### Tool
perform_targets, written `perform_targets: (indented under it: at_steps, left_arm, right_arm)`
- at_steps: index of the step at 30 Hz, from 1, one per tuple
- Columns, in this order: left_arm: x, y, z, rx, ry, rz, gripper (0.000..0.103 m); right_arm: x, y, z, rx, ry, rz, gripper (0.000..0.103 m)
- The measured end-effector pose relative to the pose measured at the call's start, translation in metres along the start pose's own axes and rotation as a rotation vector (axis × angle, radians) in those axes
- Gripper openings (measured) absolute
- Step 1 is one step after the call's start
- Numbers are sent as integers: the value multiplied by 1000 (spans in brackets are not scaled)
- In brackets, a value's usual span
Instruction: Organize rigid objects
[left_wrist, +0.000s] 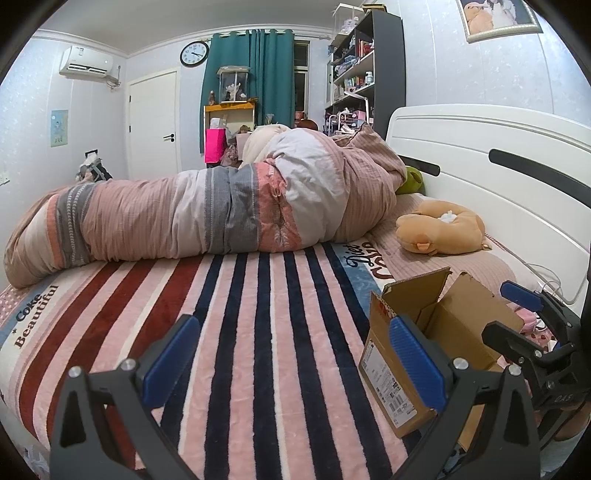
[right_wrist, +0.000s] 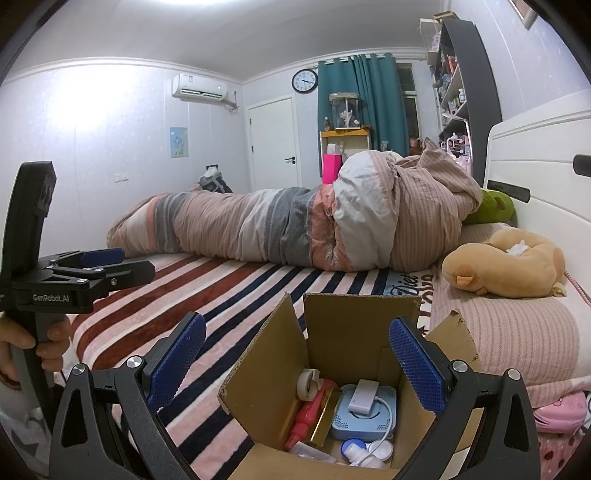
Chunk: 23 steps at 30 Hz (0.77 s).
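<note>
An open cardboard box (right_wrist: 343, 339) stands on the striped blanket at the bed's near edge; it also shows in the left wrist view (left_wrist: 402, 373). Inside lie a blue square device (right_wrist: 365, 413) with a white adapter on it, a red tool (right_wrist: 310, 410), a tape roll (right_wrist: 308, 382), a gold box and small white containers. My right gripper (right_wrist: 295, 362) is open and empty, its jaws spread over the box's opening. My left gripper (left_wrist: 291, 358) is open and empty above the blanket, left of the box. It also appears in the right wrist view (right_wrist: 99, 266).
A rolled striped duvet (left_wrist: 207, 210) lies across the bed. A tan plush toy (right_wrist: 506, 266) and a green plush (right_wrist: 487, 210) rest near the white headboard (left_wrist: 480, 162). Pink items (right_wrist: 561, 413) sit right of the box. Shelves stand behind.
</note>
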<state>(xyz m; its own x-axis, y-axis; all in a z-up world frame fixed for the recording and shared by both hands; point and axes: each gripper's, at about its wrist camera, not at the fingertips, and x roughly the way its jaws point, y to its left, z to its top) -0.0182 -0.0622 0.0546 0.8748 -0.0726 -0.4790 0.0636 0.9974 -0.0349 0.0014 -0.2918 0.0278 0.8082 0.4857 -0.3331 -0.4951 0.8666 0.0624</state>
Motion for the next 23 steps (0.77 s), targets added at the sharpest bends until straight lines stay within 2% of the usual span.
perform_targets:
  at_steps: [23]
  left_arm:
    - [-1, 6, -2, -8, 2, 4, 102]
  right_arm:
    - [0, 2, 1, 3, 1, -1, 100]
